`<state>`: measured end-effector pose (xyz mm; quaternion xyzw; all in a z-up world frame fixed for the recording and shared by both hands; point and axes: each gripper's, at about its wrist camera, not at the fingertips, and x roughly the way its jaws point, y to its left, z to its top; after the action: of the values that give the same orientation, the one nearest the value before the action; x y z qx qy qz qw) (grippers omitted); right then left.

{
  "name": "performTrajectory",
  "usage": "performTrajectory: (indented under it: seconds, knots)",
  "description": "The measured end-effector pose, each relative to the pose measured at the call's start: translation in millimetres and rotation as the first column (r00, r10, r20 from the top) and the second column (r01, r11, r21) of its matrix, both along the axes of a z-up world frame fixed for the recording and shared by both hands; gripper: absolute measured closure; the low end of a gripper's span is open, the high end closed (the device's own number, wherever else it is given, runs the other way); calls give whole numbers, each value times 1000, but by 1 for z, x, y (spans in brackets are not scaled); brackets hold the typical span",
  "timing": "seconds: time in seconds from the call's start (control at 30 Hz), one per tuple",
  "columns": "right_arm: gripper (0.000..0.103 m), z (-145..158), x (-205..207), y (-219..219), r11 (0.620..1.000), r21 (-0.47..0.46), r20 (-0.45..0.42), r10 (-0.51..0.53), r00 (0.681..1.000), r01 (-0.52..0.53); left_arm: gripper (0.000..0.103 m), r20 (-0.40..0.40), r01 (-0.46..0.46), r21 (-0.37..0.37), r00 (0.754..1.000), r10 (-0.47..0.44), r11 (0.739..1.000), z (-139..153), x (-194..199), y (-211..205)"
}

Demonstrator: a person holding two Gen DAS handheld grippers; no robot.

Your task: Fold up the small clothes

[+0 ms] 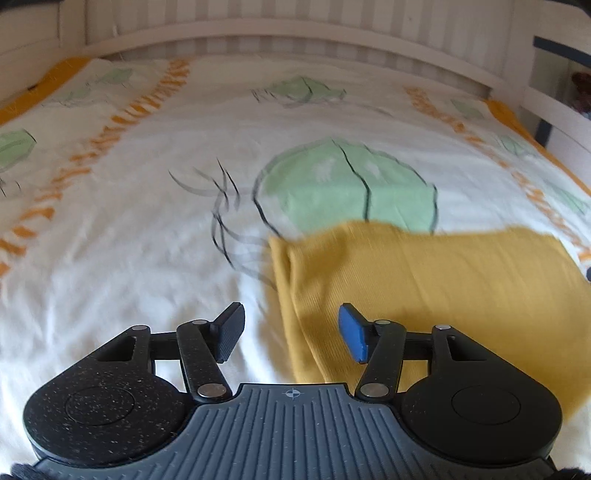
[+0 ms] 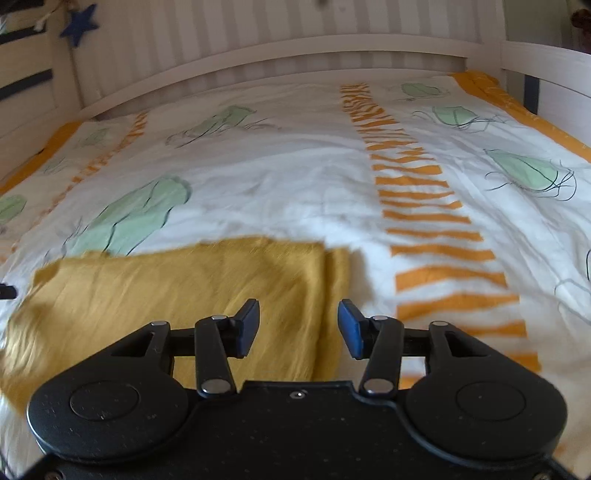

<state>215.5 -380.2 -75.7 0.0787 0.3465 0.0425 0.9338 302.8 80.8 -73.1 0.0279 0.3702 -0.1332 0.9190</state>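
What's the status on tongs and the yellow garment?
Left tongs open, empty. Right tongs open, empty. Yellow garment flat on the bedcover, ungripped. Nothing in the way.

One mustard-yellow garment (image 1: 424,288) lies at the lower right of the left wrist view. One printed bedcover (image 1: 129,240) fills the middle. Two tongs show, the left tongs (image 1: 291,332) and right tongs (image 2: 298,328). One blue star (image 2: 78,25) hangs upper left.

text: none readable | orange marks on duvet (image 2: 424,192): blurred, illegible
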Motion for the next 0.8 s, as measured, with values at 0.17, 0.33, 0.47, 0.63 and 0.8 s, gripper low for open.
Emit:
performTrajectory:
  seconds: [0.17, 0.33, 0.47, 0.63, 0.8]
  knots:
    - [39, -19, -26, 11, 998, -51, -55, 29, 998, -32, 48, -58, 34, -6, 998, -35, 999, -20, -29, -1]
    - [35, -28, -52, 6, 999, -46, -54, 12, 998, -15, 46, -60, 65, 38, 996, -63, 997, -27, -58, 4]
    - [32, -28, -63, -1, 1000, -24, -51, -12, 999, 10, 43, -70, 73, 36, 995, -70, 997, -30, -76, 10]
    - [29, -32, -69, -8, 999, 16, -30, -29, 999, 30, 43, -62, 60, -9, 996, -61, 998, -14, -79, 17]
    - [26, -36, -71, -11, 999, 40, -7, -23, 1000, 24, 42, -29, 37, -127, 999, -41, 991, 19, -43, 15]
